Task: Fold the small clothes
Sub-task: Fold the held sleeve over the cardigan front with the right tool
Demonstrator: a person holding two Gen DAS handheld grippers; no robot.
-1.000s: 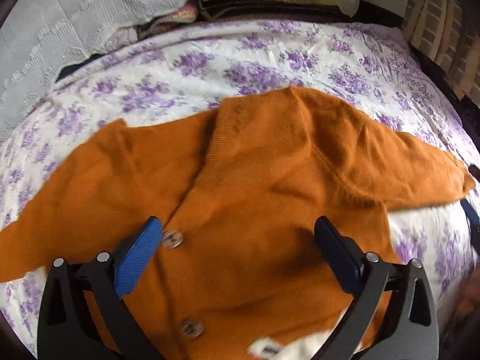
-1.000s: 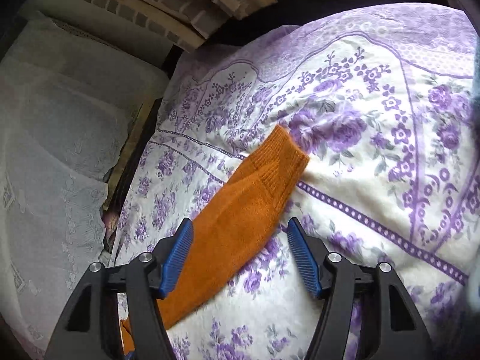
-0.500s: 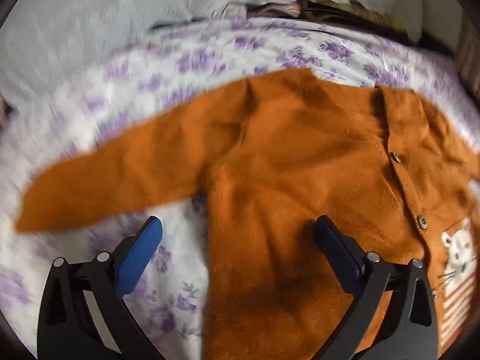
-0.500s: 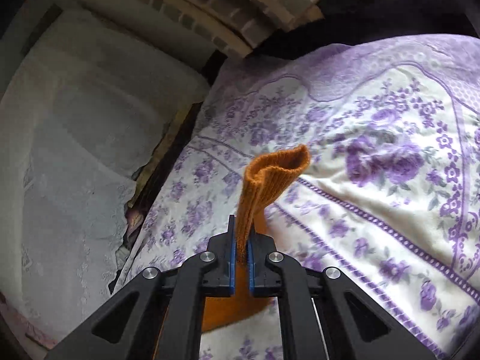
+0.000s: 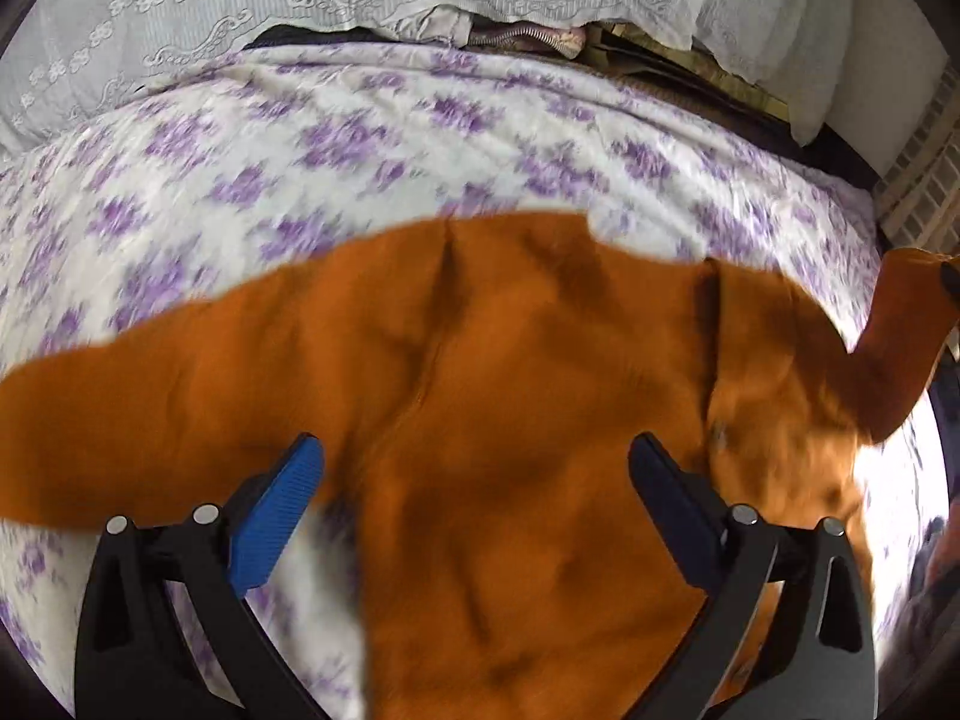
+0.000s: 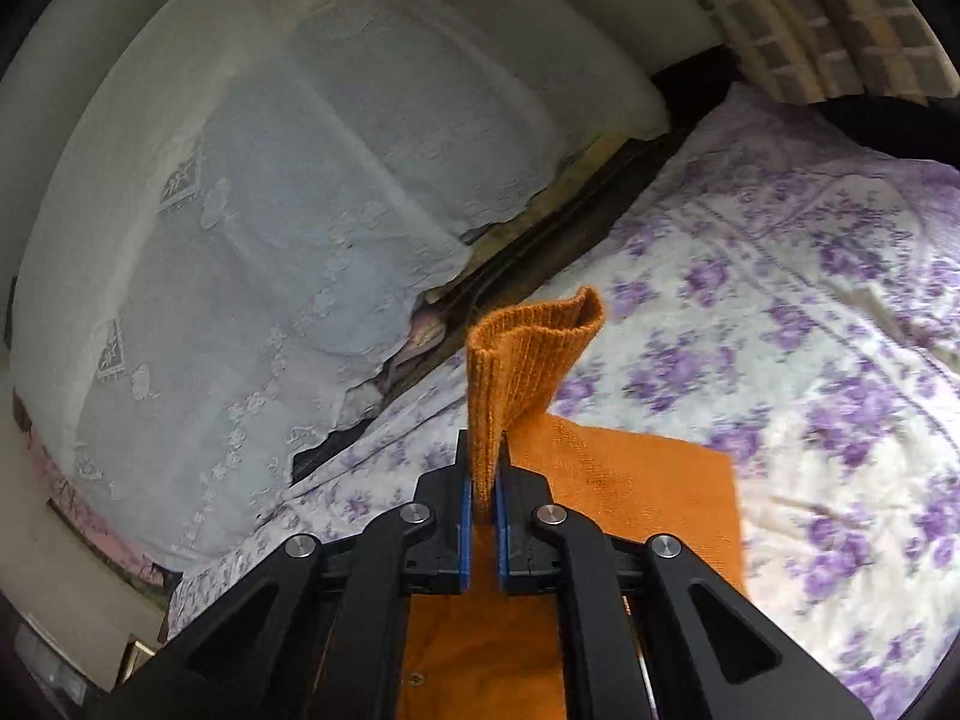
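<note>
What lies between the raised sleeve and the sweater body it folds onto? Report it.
Nothing visible. The right gripper is shut on the sleeve, cuff lifted off the bedspread. The sweater lies flat with a bare front; the left gripper hangs open above its near part, the only thing near the path.

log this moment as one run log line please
step: folding sleeve | right gripper: shut on sleeve cuff, lifted | left gripper: open above orange cardigan | surface: floral bedsheet
</note>
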